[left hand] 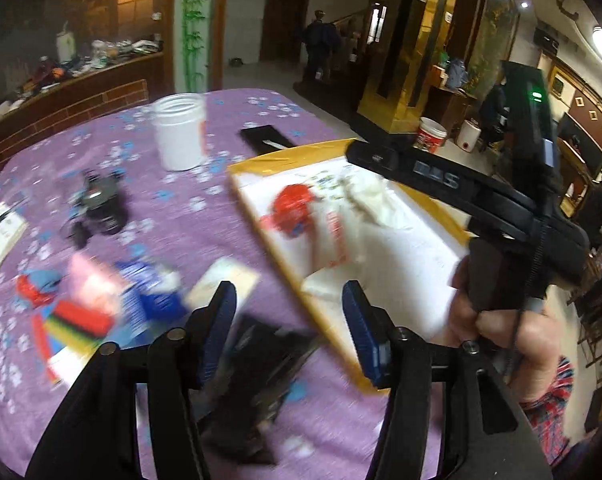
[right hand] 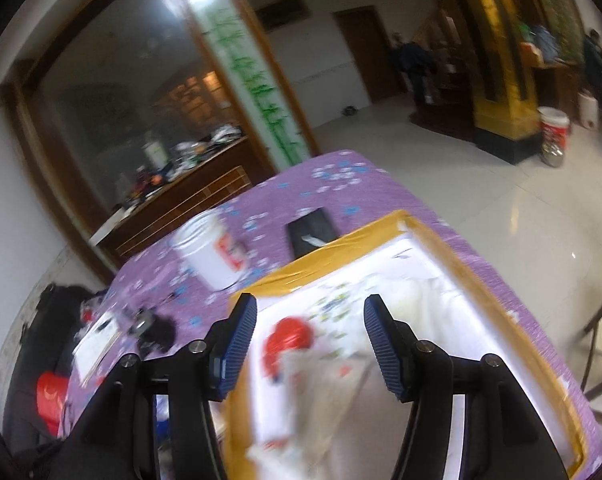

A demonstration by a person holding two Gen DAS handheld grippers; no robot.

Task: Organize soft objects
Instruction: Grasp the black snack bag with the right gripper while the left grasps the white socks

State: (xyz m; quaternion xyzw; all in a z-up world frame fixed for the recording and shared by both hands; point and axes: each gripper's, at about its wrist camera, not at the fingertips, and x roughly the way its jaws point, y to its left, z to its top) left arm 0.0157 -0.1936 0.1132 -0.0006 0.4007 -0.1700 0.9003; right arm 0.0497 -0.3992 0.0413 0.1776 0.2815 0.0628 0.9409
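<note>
A person is standing at a tabletop (left hand: 113, 136) covered in purple flowered cloth, holding a gripper in each hand. The left gripper (left hand: 289, 320) is hanging over the near part of the cloth with its blue-padded jaws released and nothing between them; below it a dark, blurred heap (left hand: 261, 364) is lying on the cloth, too smeared to identify. The right gripper (right hand: 309, 340) is hovering above a white tray with a yellow rim (right hand: 385, 224), its jaws likewise standing apart and gripping nothing. In the left wrist view the person's right hand (left hand: 501, 320) is wrapping around that gripper's black handle at the tray's near right side.

Inside the tray a red soft item (right hand: 289, 336) is sitting toward the left, with a white crumpled cloth (right hand: 413, 300) further right and a pale bag with red print (left hand: 337, 236) lying just beside the red one. Left of the tray, on the purple cloth, a jumble of soft things is waiting: a pink piece (left hand: 93, 280), a blue packet (left hand: 153, 292) and a rainbow-striped item (left hand: 77, 324), all blurred. Further back a white jar (left hand: 181, 132) is standing upright, a black flat object (left hand: 265, 138) is lying near the tray's far corner, and a dark gadget (left hand: 99, 204) is resting well left of the tray.
</note>
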